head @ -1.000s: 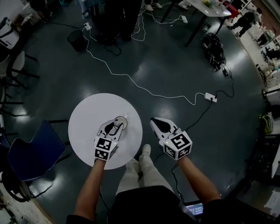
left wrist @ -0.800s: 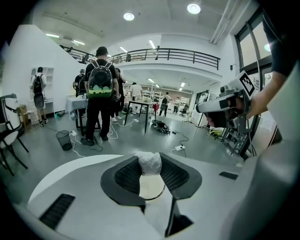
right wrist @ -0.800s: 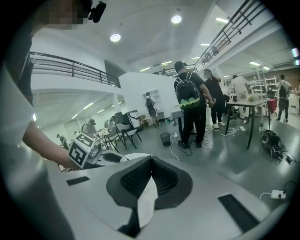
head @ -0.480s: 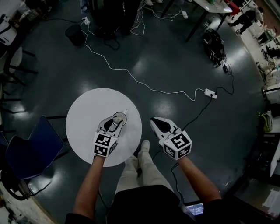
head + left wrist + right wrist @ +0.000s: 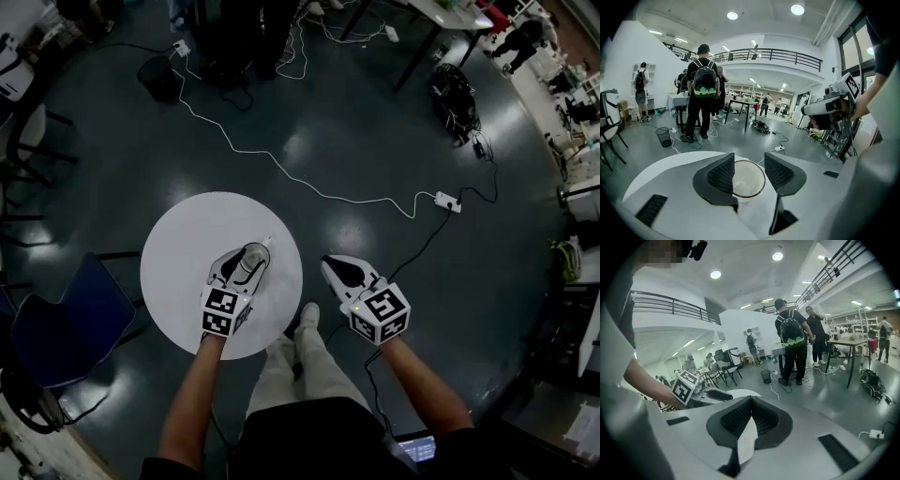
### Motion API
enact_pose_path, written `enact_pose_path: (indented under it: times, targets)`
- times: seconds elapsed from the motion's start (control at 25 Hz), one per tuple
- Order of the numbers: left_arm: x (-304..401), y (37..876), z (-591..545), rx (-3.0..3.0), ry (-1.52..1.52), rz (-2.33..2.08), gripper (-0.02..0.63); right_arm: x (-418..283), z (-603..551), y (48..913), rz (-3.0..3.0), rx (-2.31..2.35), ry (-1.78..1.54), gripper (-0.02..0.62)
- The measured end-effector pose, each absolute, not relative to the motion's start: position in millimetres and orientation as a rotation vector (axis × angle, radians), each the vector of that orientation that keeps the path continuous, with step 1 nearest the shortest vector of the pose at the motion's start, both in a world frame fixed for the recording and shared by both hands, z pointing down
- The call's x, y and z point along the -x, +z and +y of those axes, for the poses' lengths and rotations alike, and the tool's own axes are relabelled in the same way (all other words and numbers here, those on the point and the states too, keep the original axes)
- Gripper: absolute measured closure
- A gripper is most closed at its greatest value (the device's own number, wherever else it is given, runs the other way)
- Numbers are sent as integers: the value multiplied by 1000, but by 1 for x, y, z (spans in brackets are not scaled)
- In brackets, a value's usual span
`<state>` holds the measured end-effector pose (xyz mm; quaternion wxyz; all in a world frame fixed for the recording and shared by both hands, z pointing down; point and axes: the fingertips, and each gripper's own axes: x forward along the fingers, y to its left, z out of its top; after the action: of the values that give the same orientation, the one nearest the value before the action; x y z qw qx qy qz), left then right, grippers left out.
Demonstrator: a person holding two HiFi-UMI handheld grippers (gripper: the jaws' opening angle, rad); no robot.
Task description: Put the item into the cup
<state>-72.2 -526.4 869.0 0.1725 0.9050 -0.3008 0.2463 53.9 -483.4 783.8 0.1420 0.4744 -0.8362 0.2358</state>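
Observation:
A pale cup stands on the round white table, near its right edge. My left gripper hovers right over it, jaws opening. In the left gripper view the cup's mouth shows between and below the two spread pads, which do not press on it. A pale lump, probably the item, lies at the cup's bottom. My right gripper hangs over the floor right of the table, jaws together with nothing between them.
A blue chair stands left of the table. A white cable runs across the dark floor to a power strip. The person's shoe is at the table's near right edge. People stand by far desks.
The left gripper's jaws have spread wider over the cup. The right gripper has stayed in place.

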Motion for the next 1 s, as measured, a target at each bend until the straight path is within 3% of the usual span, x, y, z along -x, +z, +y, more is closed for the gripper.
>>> enact_pose_path:
  times: [0.4, 0.76, 1.0]
  targets:
    - [93, 804, -509, -2561, 612, -874, 423, -37, -478, 732, -2434, -1396, 627, 578]
    - [109, 720, -491, -2664, 527, -952, 536, -17, -469, 667, -2497, -1385, 545, 578]
    - [116, 661, -464, -2715, 429, -1001, 561, -5, -455, 617, -2543, -1354, 448, 578]
